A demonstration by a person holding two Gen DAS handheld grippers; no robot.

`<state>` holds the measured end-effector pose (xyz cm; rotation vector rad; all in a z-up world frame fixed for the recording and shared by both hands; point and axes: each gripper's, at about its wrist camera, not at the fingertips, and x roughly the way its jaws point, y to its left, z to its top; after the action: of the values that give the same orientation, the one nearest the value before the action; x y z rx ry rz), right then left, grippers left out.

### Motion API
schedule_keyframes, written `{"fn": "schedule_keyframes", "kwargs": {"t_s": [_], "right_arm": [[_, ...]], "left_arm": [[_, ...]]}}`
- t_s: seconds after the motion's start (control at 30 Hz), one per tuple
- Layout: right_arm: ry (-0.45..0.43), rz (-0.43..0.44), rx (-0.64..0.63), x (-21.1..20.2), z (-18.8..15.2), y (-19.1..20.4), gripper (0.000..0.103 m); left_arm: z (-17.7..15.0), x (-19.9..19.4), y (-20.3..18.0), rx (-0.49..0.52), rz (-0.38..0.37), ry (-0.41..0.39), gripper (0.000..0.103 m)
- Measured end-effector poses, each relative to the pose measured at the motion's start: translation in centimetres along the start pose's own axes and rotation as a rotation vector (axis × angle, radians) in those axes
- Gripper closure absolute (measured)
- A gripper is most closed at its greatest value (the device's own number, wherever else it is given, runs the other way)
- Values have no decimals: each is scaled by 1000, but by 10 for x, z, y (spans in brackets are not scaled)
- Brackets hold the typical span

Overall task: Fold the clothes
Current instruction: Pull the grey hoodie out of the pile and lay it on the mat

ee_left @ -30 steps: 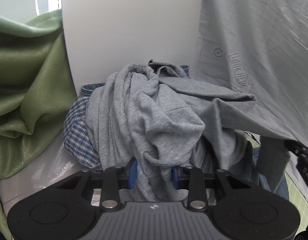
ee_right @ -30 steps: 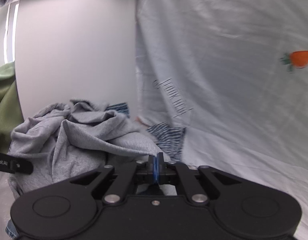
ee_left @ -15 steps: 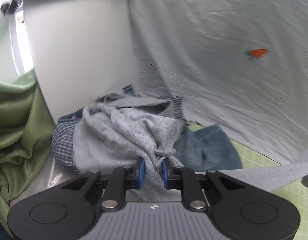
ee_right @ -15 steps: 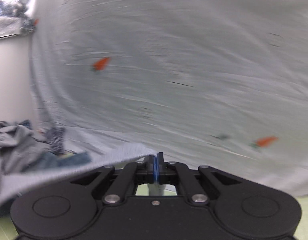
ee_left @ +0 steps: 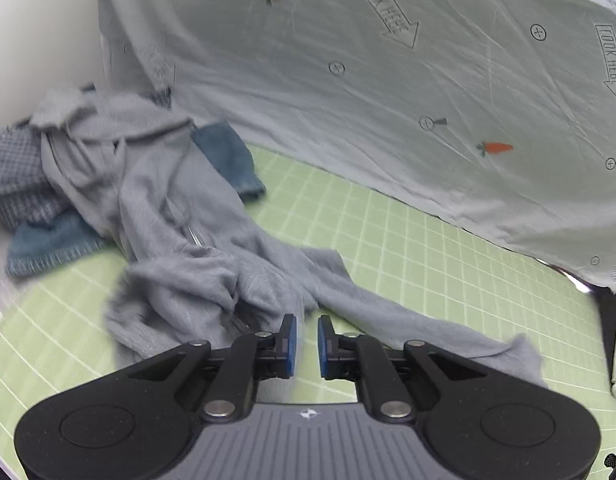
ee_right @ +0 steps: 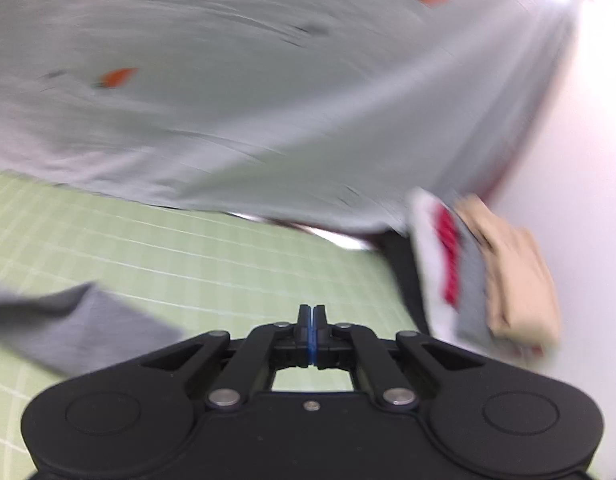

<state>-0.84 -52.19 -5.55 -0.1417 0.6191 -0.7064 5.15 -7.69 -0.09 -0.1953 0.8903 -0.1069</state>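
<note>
My left gripper (ee_left: 306,338), bottom centre, has its jaws slightly apart after closing, nothing visibly between them; the grey garment (ee_left: 211,240) sprawls above them, up-left across the green grid mat (ee_left: 428,240). My right gripper (ee_right: 312,330) has its jaws pressed together, empty. I judge the garment is being dragged out to spread; next, find its edges and flatten it

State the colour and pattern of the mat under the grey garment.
Light green mat with a white grid, clearest in the left wrist view.
</note>
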Motion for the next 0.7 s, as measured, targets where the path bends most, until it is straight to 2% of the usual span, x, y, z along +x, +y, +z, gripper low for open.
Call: {"fn": "schedule_keyframes", "kwargs": {"t_s": [0.03, 0.13, 0.23, 0.27, 0.3, 0.33, 0.4, 0.43, 0.47, 0.5, 0.6, 0.7], "right_arm": [[24, 5, 20, 5, -3, -17, 103], [44, 59, 23, 2, -12, -37, 103], [53, 136, 0, -1, -16, -20, 102], [61, 163, -7, -2, -18, -12, 101], [70, 193, -8, -2, -18, -1, 98], [78, 220, -8, -2, -17, 11, 96], [91, 282, -16, -4, -13, 38, 83], [96, 318, -19, -4, -10, 53, 79], [100, 353, -21, -5, -6, 67, 71], [106, 384, -19, -7, -3, 82, 62], [125, 464, -16, -10, 8, 128, 51], [144, 505, -26, -13, 15, 176, 46]], "left_arm": [[-5, 3, 0, -10, 17, 6, 86], [-13, 10, 5, -71, 73, 20, 69], [-8, 13, 18, -125, 126, 9, 57], [-5, 13, 22, -133, 145, 0, 49], [-2, 13, 27, -139, 165, -11, 40], [2, 12, 33, -144, 178, -21, 37], [13, 12, 45, -156, 195, -40, 31], [18, 12, 52, -163, 202, -47, 30], [22, 14, 59, -171, 207, -50, 26], [27, 18, 67, -178, 215, -51, 25], [43, 31, 90, -184, 230, -47, 24], [59, 50, 115, -180, 224, -38, 22]]}}
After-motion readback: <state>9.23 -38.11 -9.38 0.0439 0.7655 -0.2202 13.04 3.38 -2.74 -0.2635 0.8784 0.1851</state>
